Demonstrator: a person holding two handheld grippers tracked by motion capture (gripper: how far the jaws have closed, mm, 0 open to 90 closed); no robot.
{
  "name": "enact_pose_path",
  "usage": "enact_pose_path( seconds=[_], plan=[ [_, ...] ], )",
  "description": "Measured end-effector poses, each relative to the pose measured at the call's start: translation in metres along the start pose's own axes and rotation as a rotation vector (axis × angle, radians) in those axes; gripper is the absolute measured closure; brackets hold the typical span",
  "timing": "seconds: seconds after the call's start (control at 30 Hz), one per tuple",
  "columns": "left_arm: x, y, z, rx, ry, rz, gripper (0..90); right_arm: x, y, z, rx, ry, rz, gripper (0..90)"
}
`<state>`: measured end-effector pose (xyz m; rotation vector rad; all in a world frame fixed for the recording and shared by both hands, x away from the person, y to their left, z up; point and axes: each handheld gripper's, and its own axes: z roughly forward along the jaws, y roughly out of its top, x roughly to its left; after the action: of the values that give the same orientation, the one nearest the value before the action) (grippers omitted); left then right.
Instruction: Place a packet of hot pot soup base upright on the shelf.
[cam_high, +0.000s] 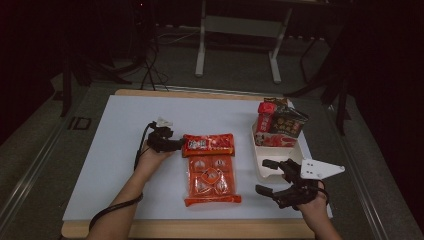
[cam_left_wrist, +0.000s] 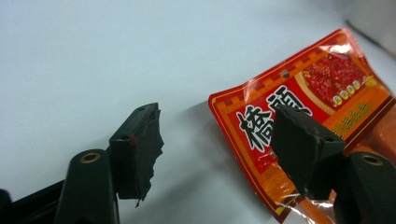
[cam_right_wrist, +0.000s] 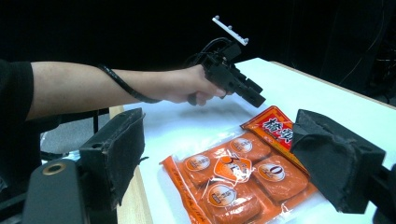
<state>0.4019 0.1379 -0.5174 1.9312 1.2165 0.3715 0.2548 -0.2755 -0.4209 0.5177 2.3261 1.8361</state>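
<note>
From the high view I read the white table (cam_high: 125, 150) left to right. At the 9 o'clock side of centre sits my left gripper (cam_high: 170, 145), gripped by the left hand (cam_high: 150, 159), cable trailing back along the forearm toward 6 o'clock. Its tongs are spread; in the left gripper view (cam_left_wrist: 215, 140) one pad hangs over bare table, the other over the end of the red seasoning packet (cam_left_wrist: 299, 98), and neither pad presses on it. The packet edge lies between the jaws, flat on the table.

In the high view the red seasoning packet (cam_high: 208, 144) lies near table centre, long axis running 9 to 3 o'clock, its 9 o'clock end at the left gripper tips. Touching it on the 6 o'clock side is the orange multi-pack bag (cam_high: 211, 181), also flat; whether one overlaps the other, I cannot tell.

At 2 o'clock stands a white tray (cam_high: 265, 170) holding upright snack packets (cam_high: 280, 125) at its far end.

At 4 o'clock, just beside the tray's near end, is my right gripper (cam_high: 267, 176), held by the right hand (cam_high: 312, 205), pointing toward 9 o'clock. Its tongs are spread with nothing between them; the right gripper view (cam_right_wrist: 219, 163) looks past them at the bag and the left gripper (cam_right_wrist: 254, 97).
</note>
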Motion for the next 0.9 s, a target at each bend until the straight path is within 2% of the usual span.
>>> enact_pose_path(
  seconds=[0.03, 0.13, 0.27, 0.33, 0.4, 0.47, 0.63, 0.7, 0.73, 0.77, 0.87, 0.9],
  plan=[
    [0.001, 0.000, 0.001, 0.003, -0.014, -0.001, 33.8, 0.000, 0.000, 0.000, 0.000, 0.001, 0.001, 17.4],
    [0.002, -0.001, 0.004, 0.010, -0.009, -0.001, 33.8, 0.000, 0.000, 0.001, 0.004, 0.001, 0.000, 17.4],
    [0.004, -0.003, 0.011, 0.025, -0.039, -0.010, 33.8, 0.000, -0.001, 0.000, 0.006, 0.000, 0.000, 17.4],
    [0.001, -0.004, 0.017, 0.047, -0.061, -0.012, 33.8, 0.000, -0.001, 0.000, 0.004, 0.000, 0.001, 17.4],
    [0.000, -0.005, 0.020, 0.059, -0.064, -0.017, 33.8, -0.001, -0.001, 0.000, 0.004, 0.000, 0.002, 17.4],
    [-0.003, -0.005, 0.024, 0.071, -0.064, -0.003, 34.2, -0.001, -0.001, 0.001, 0.005, 0.001, 0.003, 17.4],
    [-0.006, -0.005, 0.032, 0.082, -0.098, -0.015, 45.2, -0.001, -0.002, 0.001, 0.007, 0.003, 0.005, 17.4],
    [-0.006, -0.005, 0.032, 0.082, -0.098, -0.015, 48.1, -0.001, -0.002, 0.001, 0.006, 0.003, 0.005, 17.4],
    [-0.011, -0.005, 0.034, 0.090, -0.122, -0.002, 51.7, -0.001, -0.002, 0.000, 0.003, 0.004, 0.010, 17.4],
    [-0.012, -0.004, 0.035, 0.093, -0.136, -0.005, 55.9, -0.002, -0.002, 0.000, 0.002, 0.004, 0.009, 17.4],
    [-0.015, -0.003, 0.037, 0.099, -0.128, 0.000, 59.5, -0.002, -0.002, 0.000, 0.000, 0.005, 0.011, 17.4],
    [-0.019, -0.002, 0.038, 0.111, -0.117, 0.005, 66.6, -0.001, -0.002, 0.000, 0.002, 0.006, 0.011, 17.4]
  ],
)
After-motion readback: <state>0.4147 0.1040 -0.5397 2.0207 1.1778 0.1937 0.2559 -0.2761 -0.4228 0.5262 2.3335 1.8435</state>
